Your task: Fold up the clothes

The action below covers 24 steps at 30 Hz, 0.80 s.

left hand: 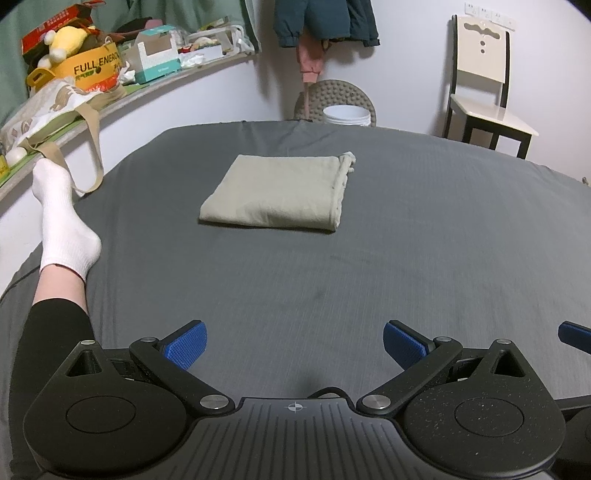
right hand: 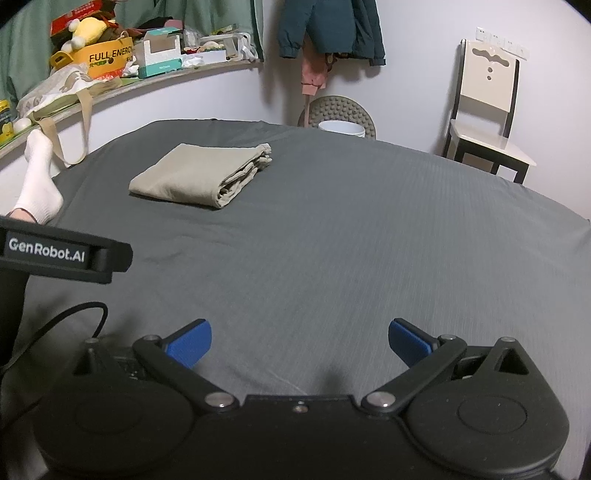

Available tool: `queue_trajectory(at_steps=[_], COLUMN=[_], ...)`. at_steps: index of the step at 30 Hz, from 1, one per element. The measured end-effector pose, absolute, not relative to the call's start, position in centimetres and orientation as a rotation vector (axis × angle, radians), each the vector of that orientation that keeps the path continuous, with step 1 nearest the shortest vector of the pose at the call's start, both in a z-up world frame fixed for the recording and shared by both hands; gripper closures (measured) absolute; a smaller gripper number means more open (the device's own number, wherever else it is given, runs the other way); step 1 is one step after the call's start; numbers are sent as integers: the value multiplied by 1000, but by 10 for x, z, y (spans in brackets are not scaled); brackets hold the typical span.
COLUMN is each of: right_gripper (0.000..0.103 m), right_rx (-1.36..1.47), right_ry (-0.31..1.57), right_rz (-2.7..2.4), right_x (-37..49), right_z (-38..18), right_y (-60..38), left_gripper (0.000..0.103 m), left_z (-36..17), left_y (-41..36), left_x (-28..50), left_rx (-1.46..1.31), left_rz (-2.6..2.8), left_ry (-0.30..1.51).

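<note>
I see a bed covered in a dark grey sheet filling the middle of both views. Behind it stands a plain white wall. At upper right, a cream chair with dark legs sits against it. A cluttered shelf curves across the upper left beneath green curtains. Jackets hang at top centre.

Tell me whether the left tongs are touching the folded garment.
Apart. The left wrist view shows the left tongs open, with bare grey bedsheet between them and the folded garment.
</note>
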State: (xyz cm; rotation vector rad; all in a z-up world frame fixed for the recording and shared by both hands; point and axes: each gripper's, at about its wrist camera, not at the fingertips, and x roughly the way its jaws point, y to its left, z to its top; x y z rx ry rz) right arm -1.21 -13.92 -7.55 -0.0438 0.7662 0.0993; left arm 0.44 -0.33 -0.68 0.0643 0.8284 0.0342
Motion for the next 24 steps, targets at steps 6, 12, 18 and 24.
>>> queue_trajectory(at_steps=[6,12,18,24], right_gripper=[0,0,0,0], right_rx=[-39,-47,-17,-9], right_ry=[795,823,834,811], right_rz=[65,7,-68,-202], right_x=[-5,1,10,24], right_z=[-82,-93,-102,-122], right_y=[-142,-153,-179,-213], left_gripper=[1,1,1,1], left_z=[-21,-42,-62,-92], left_y=[-9,-25,-44,-64], left_x=[15,32,58,82], left_rx=[34,35,-34,-112], left_rz=[14,-12,-110,-132], left_ry=[846,851,856,855])
